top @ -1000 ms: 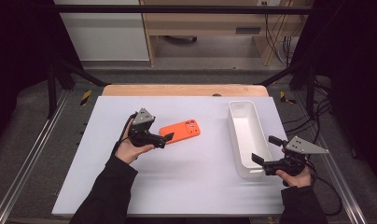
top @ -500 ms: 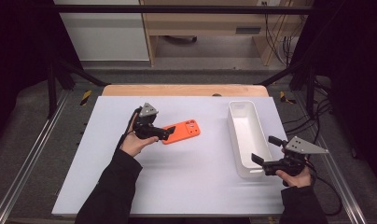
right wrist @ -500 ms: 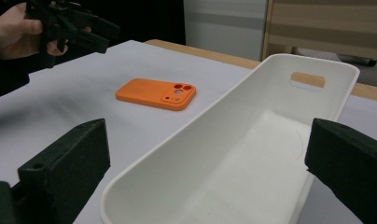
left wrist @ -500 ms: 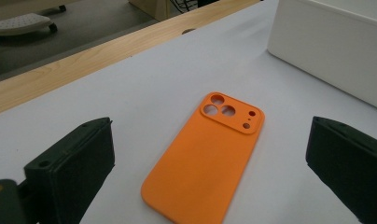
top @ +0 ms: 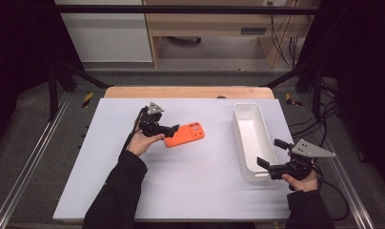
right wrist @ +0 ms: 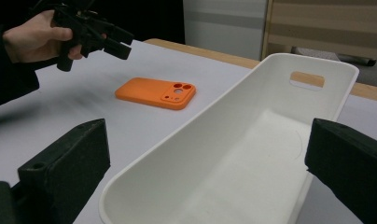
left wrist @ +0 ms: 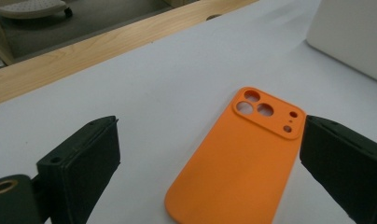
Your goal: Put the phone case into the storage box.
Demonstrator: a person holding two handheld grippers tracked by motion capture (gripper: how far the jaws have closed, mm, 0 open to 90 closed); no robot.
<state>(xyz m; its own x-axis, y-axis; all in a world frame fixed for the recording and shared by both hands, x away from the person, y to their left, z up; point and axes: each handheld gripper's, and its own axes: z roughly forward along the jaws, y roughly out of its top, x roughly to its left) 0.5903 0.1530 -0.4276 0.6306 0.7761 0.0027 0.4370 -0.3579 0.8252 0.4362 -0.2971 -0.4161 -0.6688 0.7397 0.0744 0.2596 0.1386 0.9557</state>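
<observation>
A white table top (top: 181, 191) sits on a wooden bench in a dark-curtained booth, with metal rails along both sides and a pale cabinet at the far end. On it lie an orange phone case (top: 184, 135), camera cut-outs facing up, a little left of the middle, and a long white bin (top: 252, 141) to the right, running near to far.

My left gripper (top: 172, 130) is at the left end of the case, its jaws spread wide. In the left gripper view the case (left wrist: 242, 158) lies flat on the table between the two black jaws, with bare white surface showing on the left side and the right jaw close by the camera corner; neither jaw presses on it, so I hold nothing there.

My right gripper (top: 270, 157) is at the near end of the bin, also released and wide apart. In the right gripper view the bin's rounded near end (right wrist: 224, 158) sits between the jaws, but I cannot tell whether either jaw touches the rim. The bin has nothing in it, and its far wall has a handle slot.

Compared with a second ago, my left hand (top: 144, 141) has travelled farther away from me across the table and closed in on the case, which has turned slightly. My right hand (top: 301, 180) has stayed where it was.
</observation>
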